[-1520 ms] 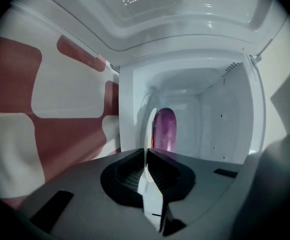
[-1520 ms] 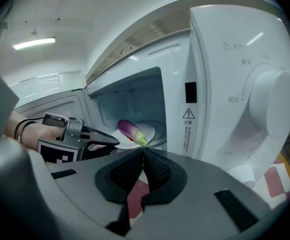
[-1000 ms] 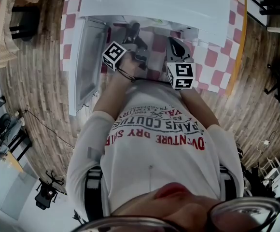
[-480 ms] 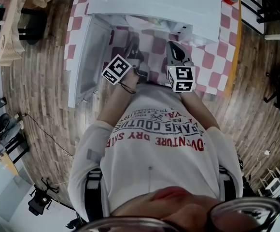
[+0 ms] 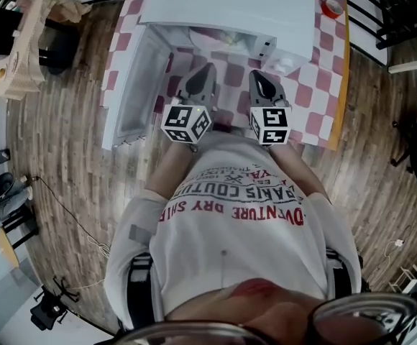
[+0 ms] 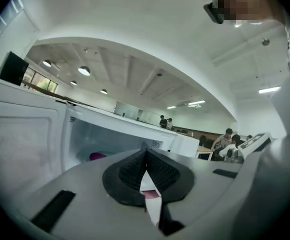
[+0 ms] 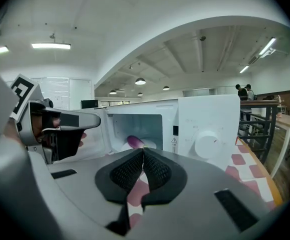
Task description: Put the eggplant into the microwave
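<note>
The white microwave stands on the checked table with its door swung open to the left. The purple eggplant lies inside the cavity on a pale plate; from the left gripper view only a purple bit of the eggplant shows. Both grippers hang side by side in front of the opening, apart from it. My left gripper is shut with nothing in it, its tips pressed together. My right gripper is shut and empty too. In the right gripper view the left gripper shows at the left.
The table wears a red-and-white checked cloth with an orange edge at the right. A roll of tape lies at the back right. A cardboard stand is on the wooden floor at the left. People sit far behind.
My left gripper has drawn back from the microwave opening, risen, rolled over and shut. The right gripper has risen a little.
</note>
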A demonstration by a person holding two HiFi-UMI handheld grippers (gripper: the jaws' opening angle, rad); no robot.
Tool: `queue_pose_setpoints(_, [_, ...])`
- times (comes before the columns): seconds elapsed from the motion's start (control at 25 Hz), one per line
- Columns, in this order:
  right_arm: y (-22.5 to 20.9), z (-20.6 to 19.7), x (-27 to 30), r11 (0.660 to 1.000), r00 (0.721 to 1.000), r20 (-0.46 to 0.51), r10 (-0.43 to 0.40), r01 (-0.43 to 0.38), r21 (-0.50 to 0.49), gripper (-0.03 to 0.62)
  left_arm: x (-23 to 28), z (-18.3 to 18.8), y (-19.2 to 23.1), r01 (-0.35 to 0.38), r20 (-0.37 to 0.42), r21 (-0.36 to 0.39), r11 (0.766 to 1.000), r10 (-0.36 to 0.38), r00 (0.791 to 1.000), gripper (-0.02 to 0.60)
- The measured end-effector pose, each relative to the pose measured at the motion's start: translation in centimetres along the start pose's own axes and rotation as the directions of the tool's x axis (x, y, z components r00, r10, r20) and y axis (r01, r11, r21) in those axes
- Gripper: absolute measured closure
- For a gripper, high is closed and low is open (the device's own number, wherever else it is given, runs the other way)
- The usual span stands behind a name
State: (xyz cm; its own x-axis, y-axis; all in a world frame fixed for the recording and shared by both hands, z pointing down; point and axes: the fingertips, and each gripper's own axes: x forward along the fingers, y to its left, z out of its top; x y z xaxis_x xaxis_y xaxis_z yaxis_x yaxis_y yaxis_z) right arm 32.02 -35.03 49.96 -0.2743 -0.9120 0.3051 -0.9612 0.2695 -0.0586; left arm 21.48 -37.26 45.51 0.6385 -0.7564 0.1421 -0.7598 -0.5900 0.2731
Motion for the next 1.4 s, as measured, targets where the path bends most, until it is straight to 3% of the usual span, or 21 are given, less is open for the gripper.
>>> queue_pose_setpoints(0.28, [0.4,0.8,-1.7,0.999,0.999,0.035,0.010,-0.009,-0.043,0.568,-1.3,-1.2,-0.6,-0.051,-0.042,0.094,0.994,0.055,0.998,0.554])
queue_pose_setpoints(0.48, [0.5,0.4,-2.3,0.997,0.999,0.029,0.027,-0.024,-0.069,0.568,-1.2,-1.9,-0.2,-0.077,-0.053,0.045,0.996,0.079,0.995,0.554])
queue_pose_setpoints(1.4, [0.4,-1.1,-2.4,0.994,0.998,-0.014,0.063,-0.064,-0.091,0.568,-0.8,-3.4,-1.0,-0.091,-0.076,0.022,0.996,0.092,0.993,0.554])
